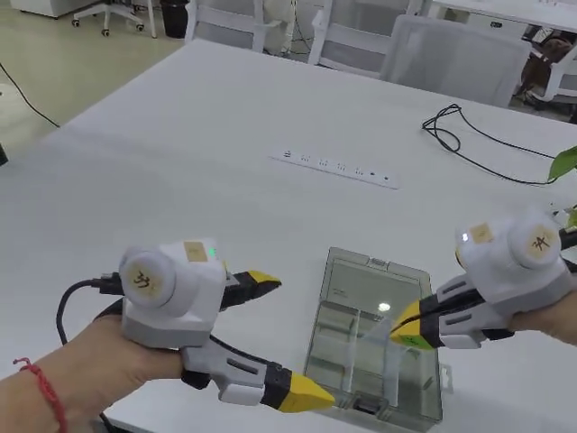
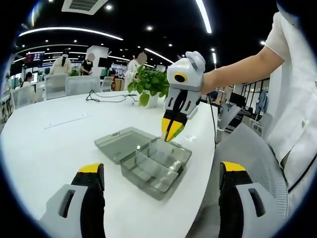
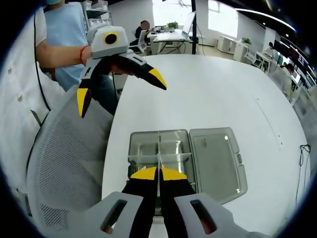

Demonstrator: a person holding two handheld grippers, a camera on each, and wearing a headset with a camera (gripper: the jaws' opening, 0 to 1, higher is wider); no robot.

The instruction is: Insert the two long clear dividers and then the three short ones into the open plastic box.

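Here, right claw [image 1: 407, 327] pinched clear divider [image 3: 158, 157], edge-on, box [image 1: 317, 347] just below and ahead on worktop [image 1: 225, 180]. Divider's long axis ran straight ahead of claw. Left claw [image 1: 297, 336] spread, empty, beside box; right nearer.

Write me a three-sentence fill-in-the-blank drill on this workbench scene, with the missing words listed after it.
1. The left claw is ____ and holds nothing.
2. The right claw grips a clear divider over the open plastic ____.
3. The lid lies flat on the ____ table.

Missing words: open; box; white.
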